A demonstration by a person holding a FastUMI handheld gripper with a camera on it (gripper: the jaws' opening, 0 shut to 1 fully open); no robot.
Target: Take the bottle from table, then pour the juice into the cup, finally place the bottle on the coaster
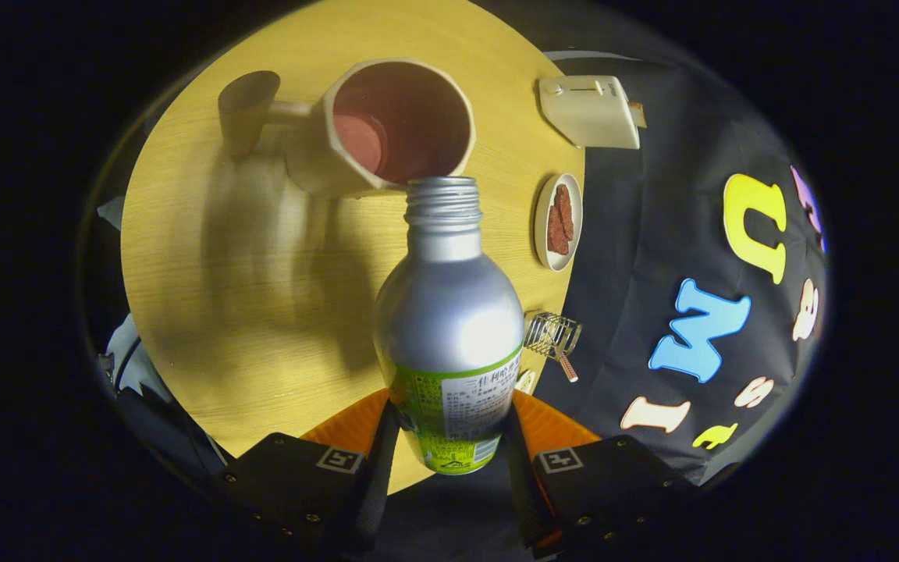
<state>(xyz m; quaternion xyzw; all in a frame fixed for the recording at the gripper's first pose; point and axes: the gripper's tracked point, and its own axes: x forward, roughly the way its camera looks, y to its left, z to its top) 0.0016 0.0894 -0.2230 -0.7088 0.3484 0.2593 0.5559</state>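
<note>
Gripper view looks down along the tongs (449,449), whose two black fingers (378,468) are pressed against either side of the labelled lower body of an aluminium bottle (449,328), so the bottle is held firmly and lifted clear of the round wooden tabletop (207,312). The bottle's cap is off and its threaded open mouth points forward, sitting just at the near rim of a large beige cup (387,125) with a reddish inside and a handle on its far-left side. Whether any juice is flowing cannot be told from this angle; the cup's bottom shows a reddish tone that may be glaze or liquid. Beyond the bottle to the right lie a small oval dish (558,222) with dark red pieces, a small wire rack (552,337) at the tabletop's edge, and a cream-coloured box-like device (591,111) farther off. The pick-up looks done and the pouring step appears in hand. The next move likely calls for tipping the neck further over the cup's opening while keeping the mouth inside the rim, then righting the bottle before carrying it to a coaster.
</note>
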